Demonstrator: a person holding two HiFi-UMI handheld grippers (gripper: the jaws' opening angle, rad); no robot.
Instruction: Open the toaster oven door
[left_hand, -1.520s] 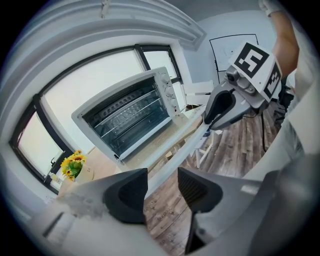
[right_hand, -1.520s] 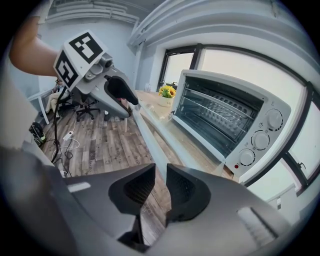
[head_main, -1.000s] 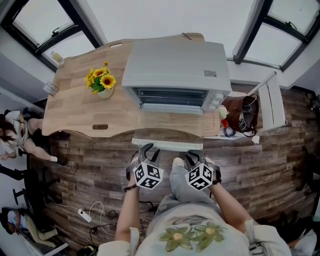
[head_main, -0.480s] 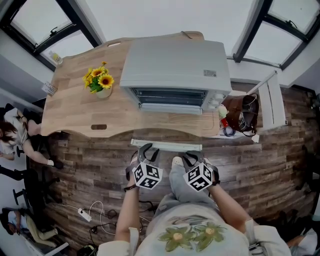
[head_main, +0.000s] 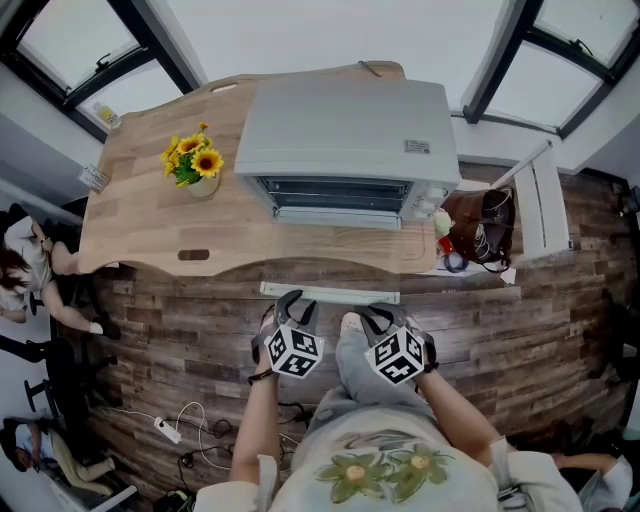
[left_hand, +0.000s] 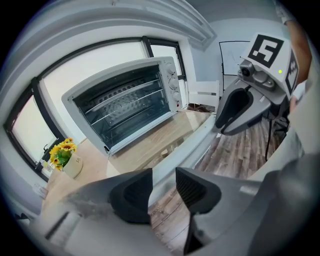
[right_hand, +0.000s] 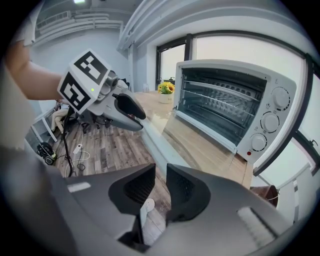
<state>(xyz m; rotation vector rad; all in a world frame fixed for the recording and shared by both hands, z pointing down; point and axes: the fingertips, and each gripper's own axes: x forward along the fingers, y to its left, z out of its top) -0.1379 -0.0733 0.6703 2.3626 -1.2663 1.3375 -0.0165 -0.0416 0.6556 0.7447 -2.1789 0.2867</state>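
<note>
A grey toaster oven (head_main: 345, 140) stands on the wooden table (head_main: 150, 225). Its glass door (head_main: 340, 250) lies folded down flat, and the white handle bar (head_main: 330, 294) juts past the table's near edge. The racks show inside the cavity (left_hand: 125, 105) (right_hand: 220, 107). My left gripper (head_main: 290, 300) hangs just in front of the handle, open, with nothing between its jaws (left_hand: 164, 182). To its right, my right gripper (head_main: 378, 314) also sits just short of the handle. Its jaws (right_hand: 160, 182) stand a narrow gap apart with nothing between them.
A vase of sunflowers (head_main: 190, 165) stands on the table left of the oven. Right of the table are a brown bag (head_main: 482, 228) and a white rack (head_main: 540, 205). A seated person (head_main: 25, 270) is at the far left. A power strip and cables (head_main: 170, 430) lie on the plank floor.
</note>
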